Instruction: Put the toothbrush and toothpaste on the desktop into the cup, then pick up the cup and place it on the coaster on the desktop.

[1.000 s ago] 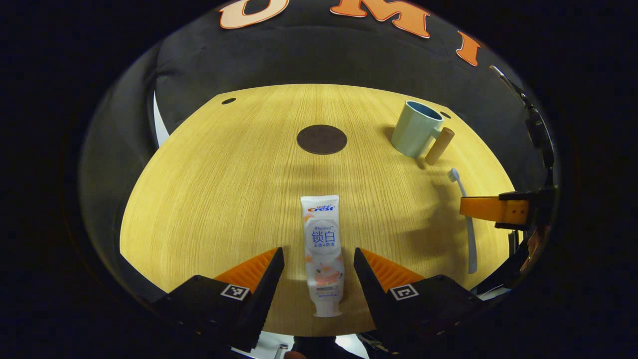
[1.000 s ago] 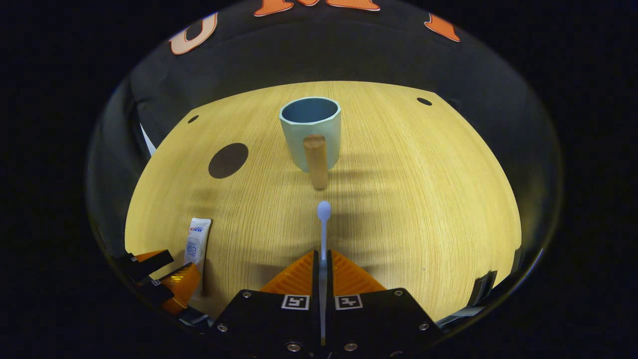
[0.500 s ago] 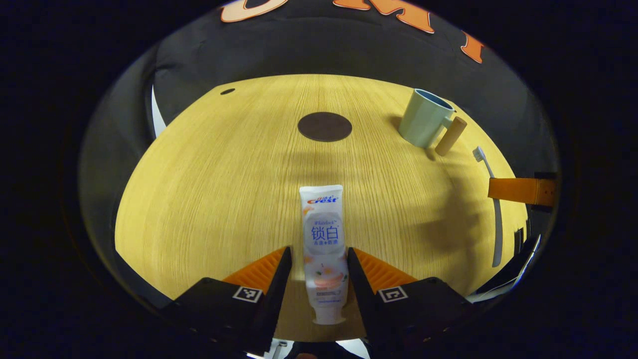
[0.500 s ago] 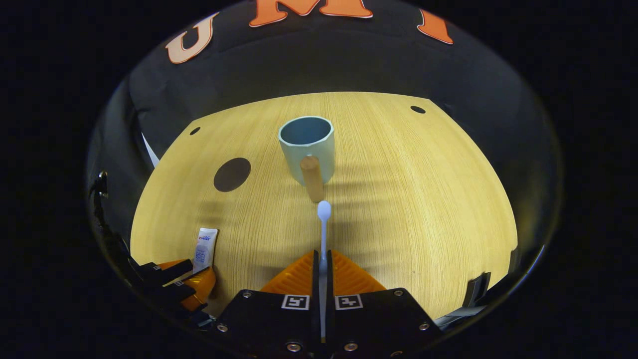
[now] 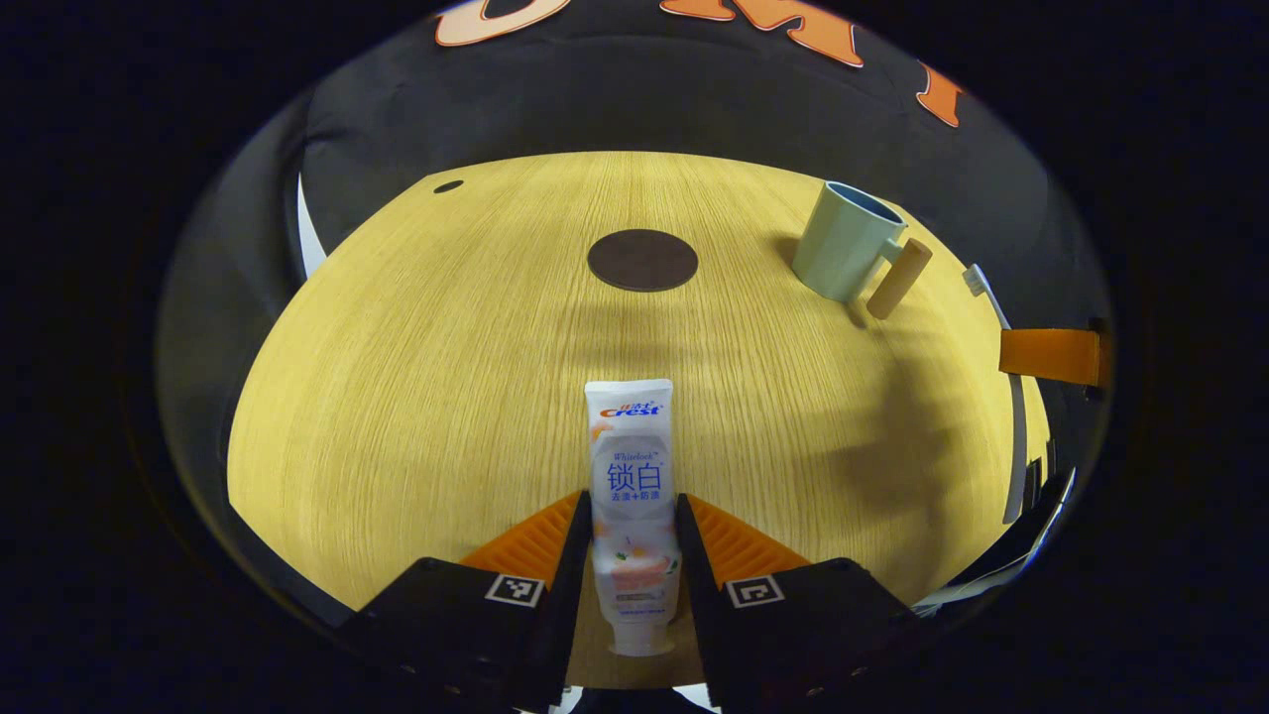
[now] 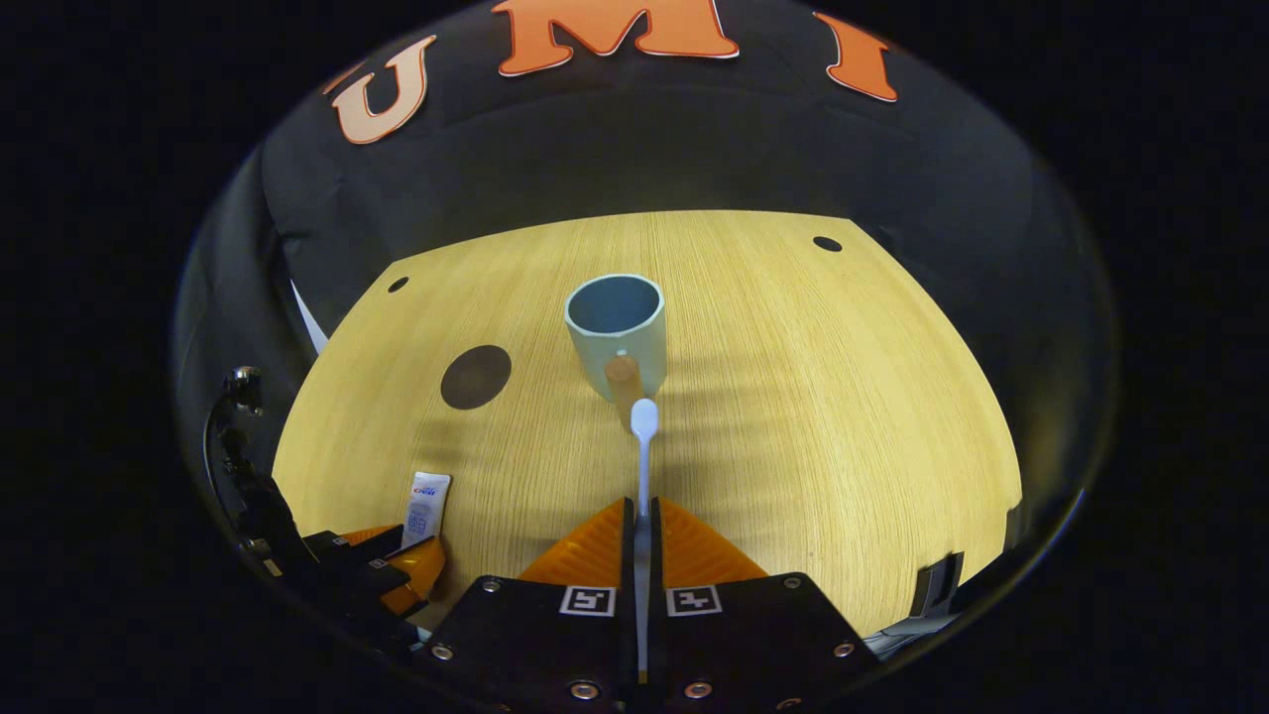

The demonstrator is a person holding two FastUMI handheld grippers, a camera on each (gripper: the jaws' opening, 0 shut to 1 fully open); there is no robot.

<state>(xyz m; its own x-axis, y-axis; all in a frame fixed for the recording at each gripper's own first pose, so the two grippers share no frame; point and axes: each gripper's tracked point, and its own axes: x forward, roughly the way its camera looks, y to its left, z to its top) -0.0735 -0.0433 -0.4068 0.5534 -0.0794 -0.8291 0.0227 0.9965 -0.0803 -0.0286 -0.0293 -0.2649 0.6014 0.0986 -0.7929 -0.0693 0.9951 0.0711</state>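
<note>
Pinching a white toothpaste (image 5: 632, 496), left gripper (image 5: 633, 540); right gripper (image 6: 641, 526) clamps a slim toothbrush (image 6: 643, 451).

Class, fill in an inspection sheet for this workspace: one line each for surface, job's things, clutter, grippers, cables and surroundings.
Surface: wooden desktop, with small dark holes near the far corners.
Job's things: toothpaste between the left gripper's fingers, cap end toward the camera; toothbrush gripped by its handle, head pointing at the cup; the cup stands upright, nothing inside, wooden handle toward the right gripper; coaster bare, apart from the cup.
Clutter: nothing seen.
Grippers: left gripper shut on the toothpaste; right gripper shut on the toothbrush.
Cables: dark cable at the left edge of the right gripper view.
Surroundings: black cloth wall behind the desktop.
</note>
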